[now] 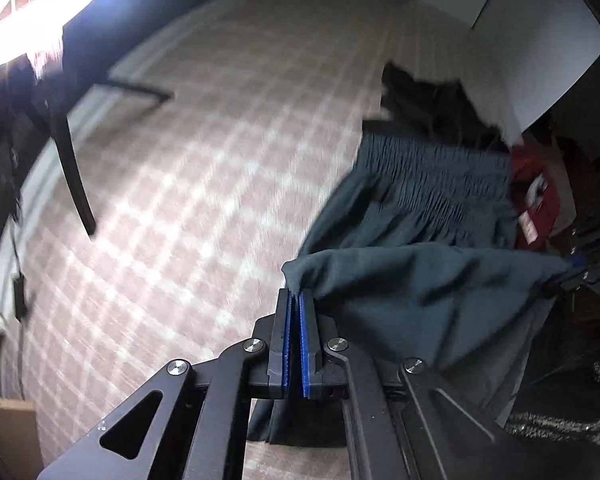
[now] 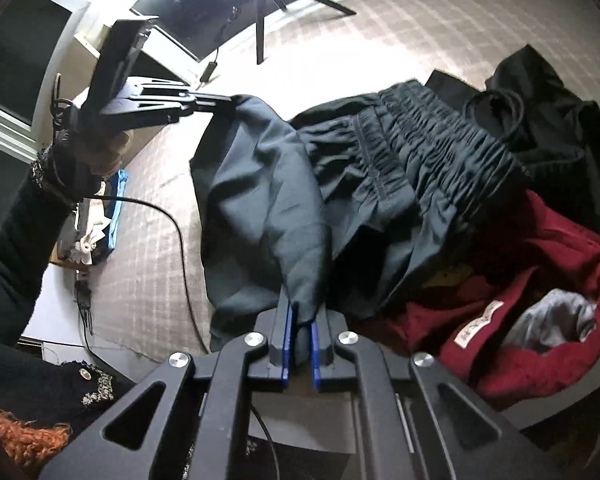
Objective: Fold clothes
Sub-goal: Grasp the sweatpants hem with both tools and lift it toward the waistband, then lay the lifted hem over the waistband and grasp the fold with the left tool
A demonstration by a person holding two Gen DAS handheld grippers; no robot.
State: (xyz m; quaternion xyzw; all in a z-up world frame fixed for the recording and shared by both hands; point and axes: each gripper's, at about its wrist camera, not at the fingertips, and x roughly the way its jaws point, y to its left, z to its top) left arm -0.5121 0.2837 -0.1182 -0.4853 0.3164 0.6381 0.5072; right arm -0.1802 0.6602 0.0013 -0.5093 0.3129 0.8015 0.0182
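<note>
Step in hand, as judged: the fold itself, one end of the garment lifted and being brought over toward the waistband.

The left gripper [image 1: 296, 300], black frame with blue pads, is clamped on a corner of the dark teal woven garment with a shirred elastic waistband [image 1: 412, 240]. The right gripper [image 2: 300, 316] is likewise closed on another bunch of the same cloth [image 2: 260, 200]. Seen from the right wrist, the left gripper [image 2: 220, 102] is held in a hand in a black knit sleeve [image 2: 16, 240], with the fabric hanging from its tip.

The garment lies partly on the pink-and-white checked carpet [image 1: 204, 184], with its waistband end resting flat, while the gripped edge is raised and stretched between the two tools.

Material: thin, matte, limp cloth; it drapes in soft folds and sags between the grips. The waistband is densely gathered in ridged rows.

Beside it: a crumpled black garment [image 2: 548, 120] touching the waistband, and a dark red fleecy garment with a pale sewn label [image 2: 540, 288].

Next move probably calls for keeping both corners level and taut, then laying the edge squarely onto the waistband before release.
</note>
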